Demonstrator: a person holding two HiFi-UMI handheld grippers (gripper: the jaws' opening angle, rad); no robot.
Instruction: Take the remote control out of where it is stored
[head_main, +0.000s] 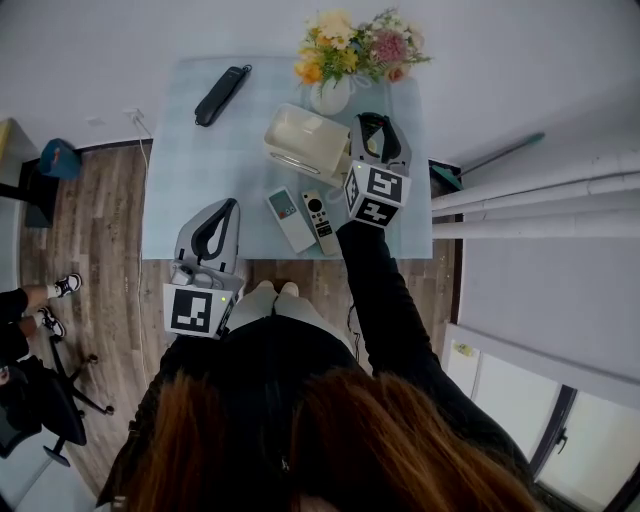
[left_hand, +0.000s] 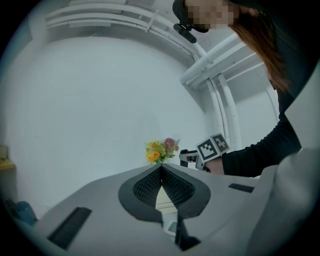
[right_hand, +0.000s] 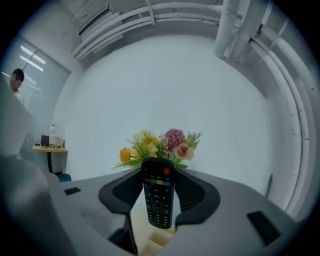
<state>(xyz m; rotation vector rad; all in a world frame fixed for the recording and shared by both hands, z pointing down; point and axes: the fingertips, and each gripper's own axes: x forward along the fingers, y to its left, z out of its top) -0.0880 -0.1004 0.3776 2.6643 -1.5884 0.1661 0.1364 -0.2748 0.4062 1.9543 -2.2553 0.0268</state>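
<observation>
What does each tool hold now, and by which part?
The right tool clamps the black remote control by the sides of its upper half. The left tool is shut, empty.

Your right claw grips a black remote standing upright, buttons facing you, with bright flowers behind it

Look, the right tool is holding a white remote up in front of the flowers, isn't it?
Almost. The remote is black, not white. The right gripper view shows it: the right tool is holding a black remote up in front of the flowers.
</observation>
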